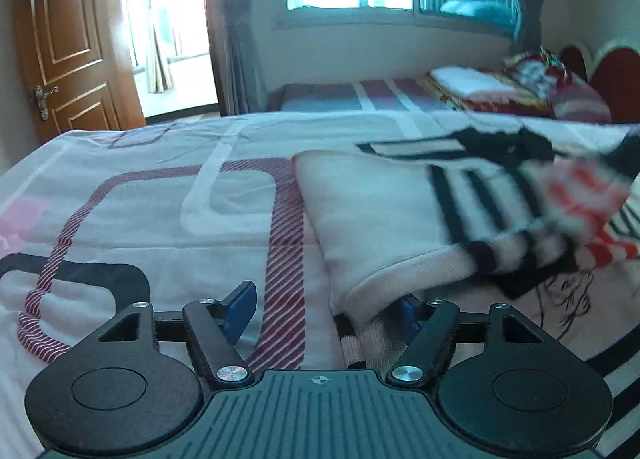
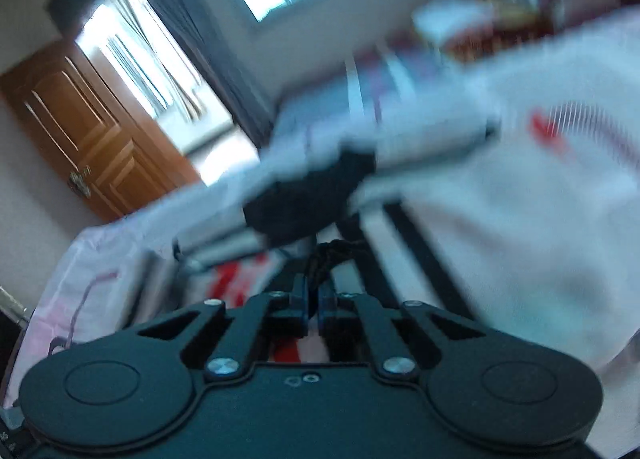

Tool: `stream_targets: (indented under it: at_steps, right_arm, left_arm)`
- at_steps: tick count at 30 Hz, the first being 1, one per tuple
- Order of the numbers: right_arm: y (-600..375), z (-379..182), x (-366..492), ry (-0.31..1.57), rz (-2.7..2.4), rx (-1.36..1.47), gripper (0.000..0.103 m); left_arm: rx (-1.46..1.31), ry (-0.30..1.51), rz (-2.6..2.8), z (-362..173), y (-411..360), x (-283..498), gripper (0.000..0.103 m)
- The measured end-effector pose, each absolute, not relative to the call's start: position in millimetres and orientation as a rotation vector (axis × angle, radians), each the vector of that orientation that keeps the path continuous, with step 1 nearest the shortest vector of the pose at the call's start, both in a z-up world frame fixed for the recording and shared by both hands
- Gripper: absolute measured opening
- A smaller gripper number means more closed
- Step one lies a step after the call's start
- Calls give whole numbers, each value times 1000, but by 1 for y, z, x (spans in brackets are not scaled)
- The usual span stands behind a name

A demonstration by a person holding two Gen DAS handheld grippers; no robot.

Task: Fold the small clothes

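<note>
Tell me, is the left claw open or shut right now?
Open. The left claw has its blue fingertips spread wide, with the folded edge of the white garment lying over the right one.

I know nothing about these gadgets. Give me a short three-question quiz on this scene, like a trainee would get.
1. True or false: the left gripper has its jaws spread wide apart.
2. What is the right gripper pinching? A) the wooden door's handle B) dark fabric of the striped garment C) a curtain
3. Fill in: the garment lies on a ____ with a patterned sheet.

Key
1. True. Its blue finger pads stand far apart, with a pale fold of the garment draped over one side.
2. B. The jaws are nearly closed on bunched black cloth.
3. Bed.
</note>
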State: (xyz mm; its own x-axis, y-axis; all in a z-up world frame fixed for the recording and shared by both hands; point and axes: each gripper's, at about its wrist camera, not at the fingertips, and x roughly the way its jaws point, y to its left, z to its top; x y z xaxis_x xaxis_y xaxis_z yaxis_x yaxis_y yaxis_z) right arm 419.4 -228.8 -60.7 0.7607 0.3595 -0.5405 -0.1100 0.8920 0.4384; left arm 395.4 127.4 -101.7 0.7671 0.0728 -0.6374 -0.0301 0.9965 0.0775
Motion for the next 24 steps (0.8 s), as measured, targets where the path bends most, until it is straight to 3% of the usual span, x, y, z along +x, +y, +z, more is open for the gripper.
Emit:
stream_targets:
  at_steps: [3,9,11,13,14,16,24]
  right_arm:
    - [-250,-47,400,561,216,359,5]
    - [-263,-84,402,704,203,343,5]
    - [-266,-88,400,714,205,374,11]
    - [-269,-93,400,727,178,387,23]
    - [-270,-95,402,739,179,400,23]
    - [-270,-98,408,749,192,427,7]
    - [-269,-67,386,561,245,308,6]
  left_arm:
    - [59,704,51,-109,127,393,71]
    - [65,672,46,-105,125,389,71]
    - [119,690,10,-108,120,388,71]
    - [122,682,3,-105,119,386,71]
    - [102,684,12,-104,122,387,71]
    - [70,698,43,-105,127,391,71]
    - [-12,754,66,-106,138,397,71]
